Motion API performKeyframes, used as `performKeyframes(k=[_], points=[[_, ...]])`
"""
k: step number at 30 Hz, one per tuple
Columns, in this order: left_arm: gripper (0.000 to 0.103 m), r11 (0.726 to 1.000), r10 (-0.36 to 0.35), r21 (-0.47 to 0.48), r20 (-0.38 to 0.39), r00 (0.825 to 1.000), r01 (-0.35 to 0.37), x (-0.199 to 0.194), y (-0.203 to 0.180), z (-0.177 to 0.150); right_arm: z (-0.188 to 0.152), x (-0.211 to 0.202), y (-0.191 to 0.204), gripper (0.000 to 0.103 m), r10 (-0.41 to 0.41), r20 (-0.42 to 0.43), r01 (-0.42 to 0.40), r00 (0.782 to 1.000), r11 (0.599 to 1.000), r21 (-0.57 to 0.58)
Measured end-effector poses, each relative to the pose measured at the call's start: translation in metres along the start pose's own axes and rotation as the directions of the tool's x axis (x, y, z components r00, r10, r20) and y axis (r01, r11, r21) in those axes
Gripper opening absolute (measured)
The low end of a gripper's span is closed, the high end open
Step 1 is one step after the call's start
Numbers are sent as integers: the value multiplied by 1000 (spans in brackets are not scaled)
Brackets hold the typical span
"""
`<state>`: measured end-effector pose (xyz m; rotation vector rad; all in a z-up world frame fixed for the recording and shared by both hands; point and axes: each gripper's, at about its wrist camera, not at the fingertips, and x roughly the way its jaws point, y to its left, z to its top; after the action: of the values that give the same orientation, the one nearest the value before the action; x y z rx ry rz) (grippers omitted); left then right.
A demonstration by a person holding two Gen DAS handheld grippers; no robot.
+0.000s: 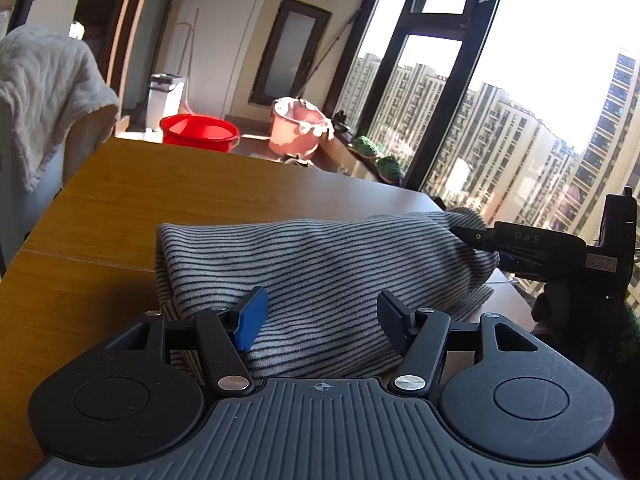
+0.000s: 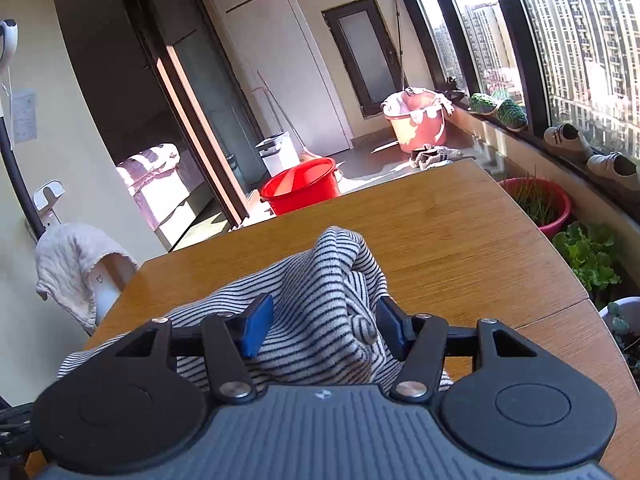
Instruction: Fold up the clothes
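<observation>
Through the left wrist view, we see our left gripper released, jaws spread just above the striped garment, which lies at twelve o'clock on the wooden table, long axis running nine to three. At three o'clock the right gripper meets its raised end.

Through the right wrist view, our right gripper straddles bunched cloth; jaws apart, not clenched, so it looks nearer for the next fold.
</observation>
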<state>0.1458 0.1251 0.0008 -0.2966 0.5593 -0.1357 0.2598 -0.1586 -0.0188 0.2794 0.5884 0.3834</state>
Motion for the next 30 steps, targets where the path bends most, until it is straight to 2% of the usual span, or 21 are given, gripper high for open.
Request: performKeyframes(k=[6,13,19,21,24,27,29,30], points=[[67,1000,-12,-15,6,1000,12,8,10,6,-36,-30,-4,47,25,14,-25,1000,999,22],[68,997,5,72,13,1000,-6,1,0,-5,-47,-46,7,47,-11,32,13,999,998,-61],[68,997,8,76,13,1000,-9,-5,-1,-7,-52,-50,7,49,-15,36,17,999,999,-49],[68,999,9,48,24,1000,-10,-11,-1,-2,-52,-50,8,49,-23,34,24,999,999,-48],[76,1000,12,11,77,997,-13,-27,-4,14,-55,-51,10,49,-36,35,38,999,998,-53],[82,997,28,68,179,983,-41,-50,-20,28,-56,-53,12,49,-43,38,46,998,997,-58],[85,995,-14,97,171,985,-2,-51,-29,33,-56,-53,11,49,-43,37,45,998,997,-56],[86,994,-38,109,136,990,23,-46,-34,34,-56,-53,11,49,-42,37,44,998,998,-55]])
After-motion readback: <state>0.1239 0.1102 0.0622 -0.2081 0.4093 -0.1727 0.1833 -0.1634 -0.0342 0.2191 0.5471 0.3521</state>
